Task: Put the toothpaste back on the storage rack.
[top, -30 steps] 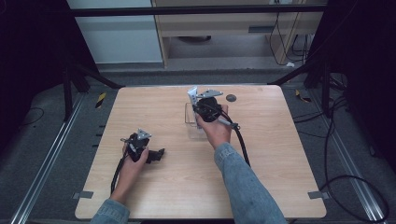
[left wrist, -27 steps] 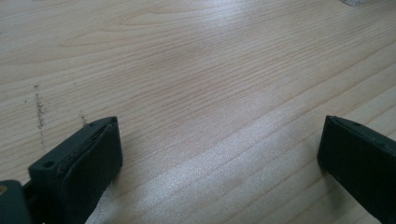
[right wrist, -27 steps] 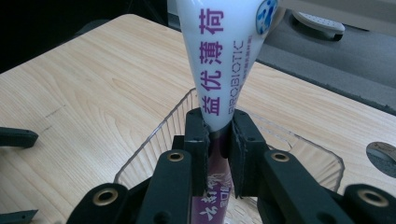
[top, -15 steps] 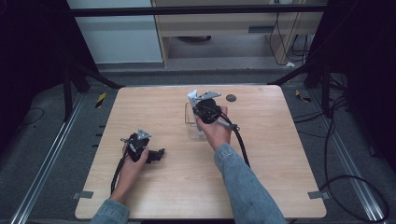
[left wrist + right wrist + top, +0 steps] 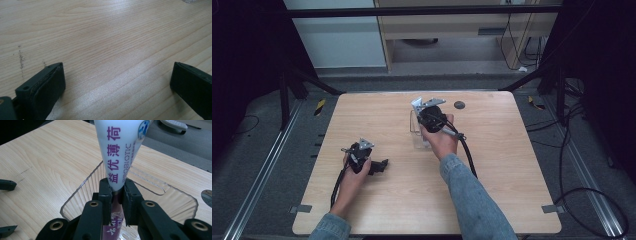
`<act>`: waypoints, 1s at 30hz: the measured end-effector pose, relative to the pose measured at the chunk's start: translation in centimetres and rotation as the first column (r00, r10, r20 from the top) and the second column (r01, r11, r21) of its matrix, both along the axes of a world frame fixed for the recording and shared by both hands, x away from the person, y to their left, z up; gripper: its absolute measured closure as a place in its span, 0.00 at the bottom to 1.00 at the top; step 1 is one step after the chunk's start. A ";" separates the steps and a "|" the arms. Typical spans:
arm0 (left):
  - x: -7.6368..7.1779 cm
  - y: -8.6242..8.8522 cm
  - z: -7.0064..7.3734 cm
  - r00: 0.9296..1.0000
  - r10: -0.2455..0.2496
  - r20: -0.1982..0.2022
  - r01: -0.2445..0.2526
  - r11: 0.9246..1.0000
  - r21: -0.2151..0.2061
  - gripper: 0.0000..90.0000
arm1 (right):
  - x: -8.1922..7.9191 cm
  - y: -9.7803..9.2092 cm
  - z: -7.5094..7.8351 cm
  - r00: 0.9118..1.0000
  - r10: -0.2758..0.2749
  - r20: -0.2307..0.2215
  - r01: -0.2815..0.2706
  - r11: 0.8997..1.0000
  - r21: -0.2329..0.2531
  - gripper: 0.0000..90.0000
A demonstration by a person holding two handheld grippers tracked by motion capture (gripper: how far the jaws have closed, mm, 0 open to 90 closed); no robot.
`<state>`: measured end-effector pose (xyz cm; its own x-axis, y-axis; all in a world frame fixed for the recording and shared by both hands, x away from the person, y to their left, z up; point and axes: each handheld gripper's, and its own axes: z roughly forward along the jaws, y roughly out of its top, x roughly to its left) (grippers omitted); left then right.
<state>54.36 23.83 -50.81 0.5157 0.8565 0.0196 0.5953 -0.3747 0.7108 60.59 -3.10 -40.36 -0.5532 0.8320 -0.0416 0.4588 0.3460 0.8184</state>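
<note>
White plastic with purple lettering, the tube point(image 5: 120, 147) is what I have clamped in my right gripper point(image 5: 117, 195), whose jaws press on it from both sides low down, where it narrows toward its purple end. I judge it light and soft; it looks squeezed thin between the pads, so I'd keep the hold there rather than on the fuller body, which would give and could slip, being smooth. From the tube outward: it stands nearly upright, its wider part rising away from the jaws, and it sits above or within the clear ribbed cup point(image 5: 82, 192); I cannot tell whether its lower end touches the bottom. The cup looks stiff but light, likely to tip if the tube drags on its rim. In the high view the cup point(image 5: 417, 131) stands just beside my right hand point(image 5: 439, 140), with a small dark disc point(image 5: 459, 105) near it toward the far edge. Well apart from the tube, toward me and leftward, my left gripper point(image 5: 117, 82) hovers low over the bare table point(image 5: 105, 37), jaws spread wide and empty.
</note>
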 end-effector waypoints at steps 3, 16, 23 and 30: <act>0.0 0.0 0.0 1.000 0.000 0.000 0.000 1.000 0.000 0.00 | 0.2 0.2 0.1 1.000 -0.007 -0.004 0.007 1.000 -0.008 0.87; 0.0 0.0 0.0 1.000 -0.001 0.000 0.001 1.000 -0.001 0.00 | 1.0 1.3 0.0 1.000 -0.012 -0.017 0.011 1.000 -0.029 0.87; 0.0 0.0 0.0 1.000 -0.001 0.000 0.001 1.000 -0.001 0.00 | 1.4 1.4 -0.1 1.000 -0.015 -0.018 0.014 1.000 -0.027 0.87; 0.0 0.0 0.0 1.000 -0.001 0.000 0.001 1.000 0.000 0.00 | 1.6 1.5 -0.1 1.000 -0.011 -0.023 0.011 1.000 -0.029 0.87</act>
